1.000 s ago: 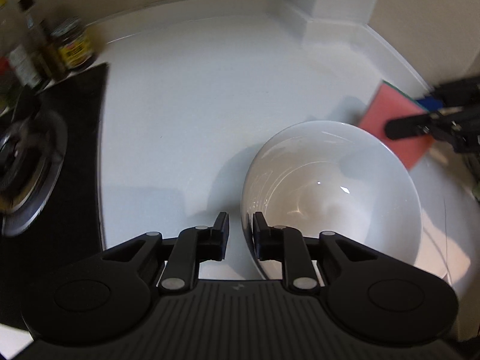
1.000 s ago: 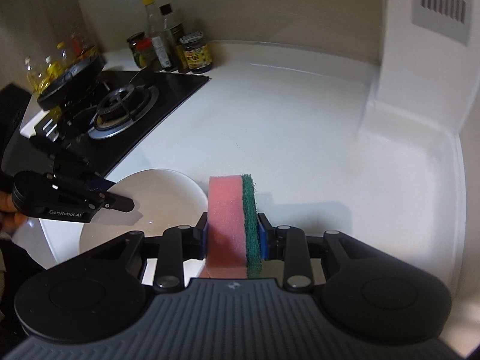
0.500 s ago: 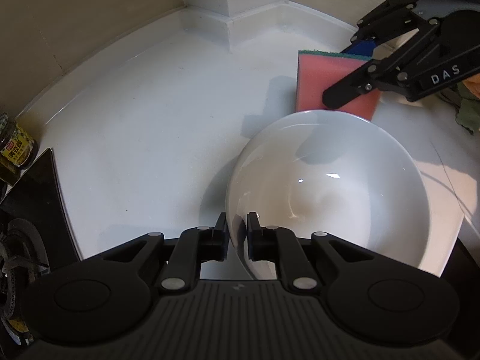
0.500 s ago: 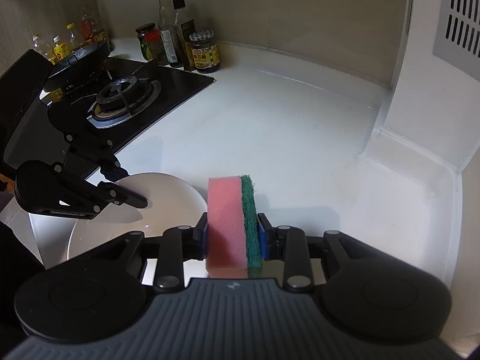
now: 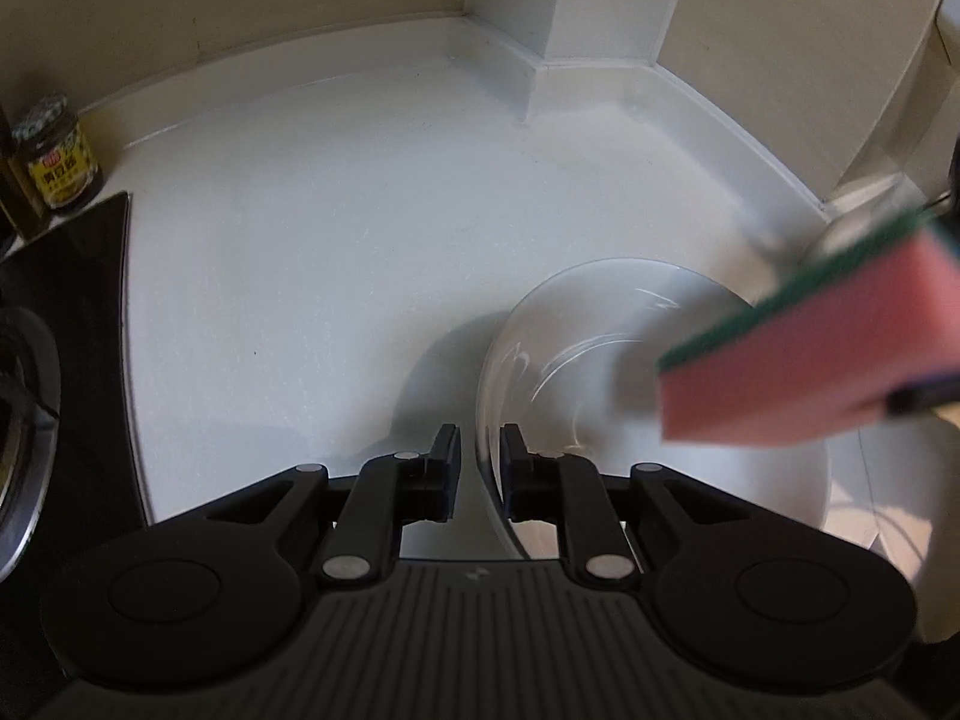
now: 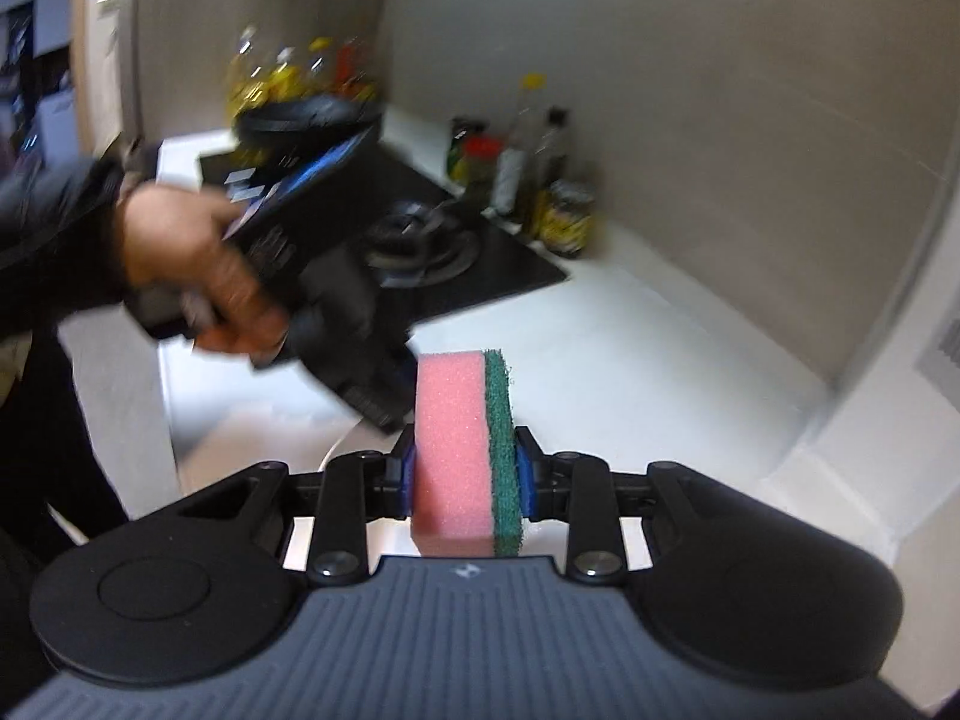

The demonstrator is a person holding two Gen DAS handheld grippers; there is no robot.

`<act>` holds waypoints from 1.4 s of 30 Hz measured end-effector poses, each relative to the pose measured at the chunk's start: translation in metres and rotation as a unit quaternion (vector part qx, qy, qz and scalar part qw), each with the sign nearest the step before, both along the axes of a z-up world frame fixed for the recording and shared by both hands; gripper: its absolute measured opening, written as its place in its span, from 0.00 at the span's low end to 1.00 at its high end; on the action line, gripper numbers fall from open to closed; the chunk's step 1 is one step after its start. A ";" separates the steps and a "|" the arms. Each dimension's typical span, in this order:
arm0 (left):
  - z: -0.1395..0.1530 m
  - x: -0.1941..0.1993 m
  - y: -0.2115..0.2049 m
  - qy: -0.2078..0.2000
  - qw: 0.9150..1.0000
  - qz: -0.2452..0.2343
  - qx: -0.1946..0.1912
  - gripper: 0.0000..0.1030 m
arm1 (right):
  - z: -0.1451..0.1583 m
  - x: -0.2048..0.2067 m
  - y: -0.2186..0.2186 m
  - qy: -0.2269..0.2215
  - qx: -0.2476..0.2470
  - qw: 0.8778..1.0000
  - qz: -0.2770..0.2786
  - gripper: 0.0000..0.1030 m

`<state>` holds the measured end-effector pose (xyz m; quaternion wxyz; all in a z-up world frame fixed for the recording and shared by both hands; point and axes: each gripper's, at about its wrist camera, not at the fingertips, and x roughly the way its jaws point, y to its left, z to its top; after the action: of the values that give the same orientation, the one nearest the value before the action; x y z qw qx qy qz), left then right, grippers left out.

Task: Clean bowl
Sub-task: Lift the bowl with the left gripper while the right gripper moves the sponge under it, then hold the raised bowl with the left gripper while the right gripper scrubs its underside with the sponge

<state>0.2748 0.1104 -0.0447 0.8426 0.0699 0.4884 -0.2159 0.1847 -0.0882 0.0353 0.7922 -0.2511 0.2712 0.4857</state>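
Left gripper [image 5: 480,456] clamps bowl [image 5: 576,360] rim | right gripper [image 6: 465,468] grips sponge [image 6: 462,450] over bowl

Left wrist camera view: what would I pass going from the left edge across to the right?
stove burner → sauce jar → bare white counter → left gripper pinching the white bowl at its rim → pink and green sponge

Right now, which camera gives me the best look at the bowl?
The left wrist view. It shows the bowl from above, its near rim between the left gripper fingers, though the blurred sponge covers its right side. The right wrist view shows at most a thin pale arc that may be its rim.
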 end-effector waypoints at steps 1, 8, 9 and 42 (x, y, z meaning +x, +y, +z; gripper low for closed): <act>-0.001 0.001 0.000 0.001 1.000 0.001 0.000 0.11 | -0.007 -0.001 0.004 -0.001 -0.008 1.000 0.018 0.26; -0.006 0.010 0.000 0.010 1.000 0.012 -0.001 0.17 | -0.036 -0.014 0.023 -0.006 -0.057 0.991 0.122 0.26; -0.007 0.011 0.000 0.011 1.000 0.013 -0.002 0.21 | -0.037 -0.016 0.025 -0.008 -0.058 0.990 0.130 0.26; -0.008 -0.002 0.005 0.010 0.997 0.075 -0.021 0.08 | -0.052 -0.072 0.050 -0.168 -0.146 0.963 0.154 0.26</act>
<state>0.2725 0.1159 -0.0523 0.8528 0.0126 0.4960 -0.1629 0.1123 -0.0386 -0.0166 0.6967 -0.4805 0.1605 0.5079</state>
